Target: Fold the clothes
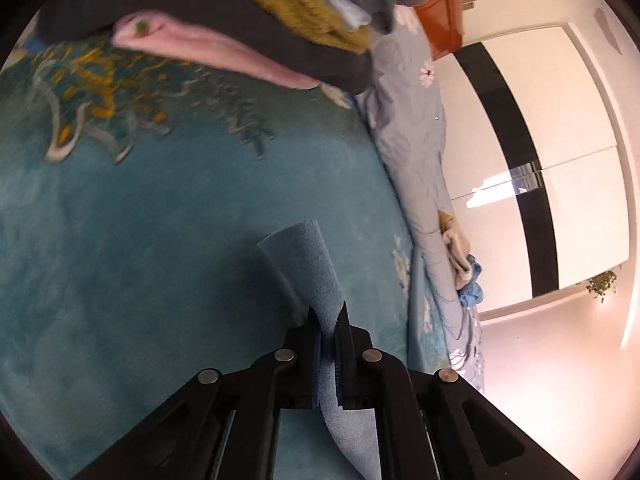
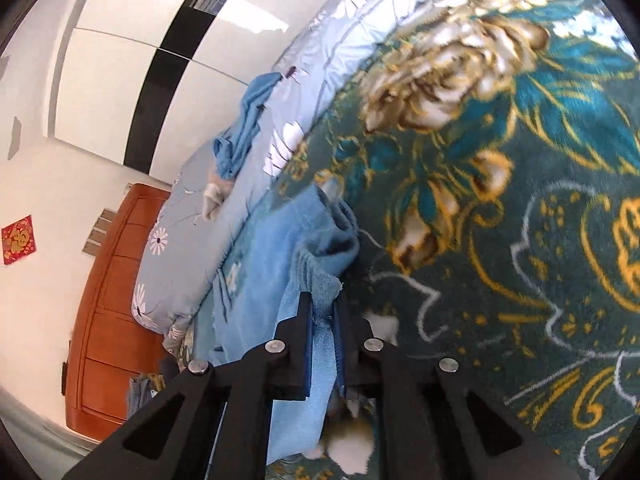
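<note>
- Bedding fills both views: a teal blanket (image 1: 120,240) with gold and cream flower patterns (image 2: 460,64) covers the bed, with a pale blue flowered quilt (image 1: 416,160) along its far edge.
- A light blue garment (image 1: 316,272), the piece being folded, is pinched in both claws; in the left wrist view a narrow strip of it runs out ahead of the fingertips and lies on the blanket, and more of it hangs down between the claw arms.
- The left claw (image 1: 329,314) has its fingers drawn close together, clamped on that strip with the cloth filling the narrow gap.
- The right claw (image 2: 322,304) is likewise nearly closed on a rough edge of the same blue cloth (image 2: 276,264), which bunches into a rolled fold just ahead of the tips and spreads to the left of the claw.
- Far ahead of the left claw, at the top of its view, sits a pile of clothes (image 1: 248,8): a dark grey piece, a mustard knit, a pink one and some grey-blue fabric.
- On the quilt, right of the left claw, lie a cream item and a small blue one (image 1: 472,292).
- Beyond the bed are a white wardrobe with a black stripe (image 1: 520,152) and a reddish wooden headboard (image 2: 116,300).
</note>
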The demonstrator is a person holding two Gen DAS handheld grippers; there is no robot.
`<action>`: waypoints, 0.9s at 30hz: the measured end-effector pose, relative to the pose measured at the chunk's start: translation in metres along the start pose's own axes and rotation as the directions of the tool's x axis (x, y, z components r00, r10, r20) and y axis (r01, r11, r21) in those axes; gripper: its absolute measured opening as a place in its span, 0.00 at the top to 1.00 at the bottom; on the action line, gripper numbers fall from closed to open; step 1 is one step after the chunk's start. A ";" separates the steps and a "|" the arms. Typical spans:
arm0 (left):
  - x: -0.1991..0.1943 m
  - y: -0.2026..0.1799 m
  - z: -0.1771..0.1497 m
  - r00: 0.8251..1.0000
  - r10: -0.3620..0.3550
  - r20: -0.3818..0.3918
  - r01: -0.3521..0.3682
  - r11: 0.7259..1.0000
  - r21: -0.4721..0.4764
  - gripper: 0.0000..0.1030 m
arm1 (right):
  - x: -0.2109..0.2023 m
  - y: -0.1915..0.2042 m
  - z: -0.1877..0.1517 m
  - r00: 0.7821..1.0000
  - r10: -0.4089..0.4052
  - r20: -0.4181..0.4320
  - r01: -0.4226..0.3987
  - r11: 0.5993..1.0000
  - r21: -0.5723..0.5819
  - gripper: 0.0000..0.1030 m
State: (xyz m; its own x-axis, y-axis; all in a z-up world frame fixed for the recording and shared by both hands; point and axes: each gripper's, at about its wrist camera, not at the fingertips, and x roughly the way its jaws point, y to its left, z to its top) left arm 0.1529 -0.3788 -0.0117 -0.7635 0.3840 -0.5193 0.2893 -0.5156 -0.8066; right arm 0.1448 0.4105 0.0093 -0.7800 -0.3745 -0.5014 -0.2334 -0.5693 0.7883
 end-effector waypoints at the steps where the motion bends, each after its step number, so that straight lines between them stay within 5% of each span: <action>1: -0.003 -0.018 0.008 1.000 -0.023 0.013 0.022 0.999 0.035 0.95 | -0.005 0.011 0.008 1.000 0.017 0.020 -0.016 1.000 -0.021 0.91; 4: -0.023 -0.070 0.024 0.992 -0.113 0.057 0.103 0.982 0.159 0.95 | -0.029 0.045 0.021 0.995 0.061 0.079 -0.053 0.994 -0.100 0.92; 7: -0.048 -0.081 0.024 0.979 -0.181 0.090 0.160 0.965 0.208 0.95 | -0.059 0.059 0.014 0.992 0.060 0.108 -0.041 0.985 -0.166 0.92; 11: -0.045 -0.026 0.001 0.999 -0.029 0.040 0.021 0.981 0.193 0.95 | -0.077 0.028 -0.021 0.998 -0.054 0.044 0.060 0.987 -0.152 0.91; 15: -0.029 0.045 -0.023 0.994 0.096 -0.049 -0.092 0.992 0.081 0.95 | -0.079 -0.014 -0.053 0.992 -0.117 -0.038 0.115 0.991 -0.063 0.91; 27: -0.056 0.049 -0.036 0.994 0.094 0.046 -0.098 0.992 0.083 0.95 | -0.109 -0.012 -0.084 0.984 -0.169 -0.052 0.163 0.982 -0.101 0.92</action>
State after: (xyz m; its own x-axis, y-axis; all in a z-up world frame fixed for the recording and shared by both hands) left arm 0.2303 -0.3980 -0.0322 -0.7585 0.2982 -0.5795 0.3136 -0.6125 -0.7256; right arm 0.2817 0.3966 0.0250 -0.6980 -0.3109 -0.6451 -0.2976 -0.6934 0.6562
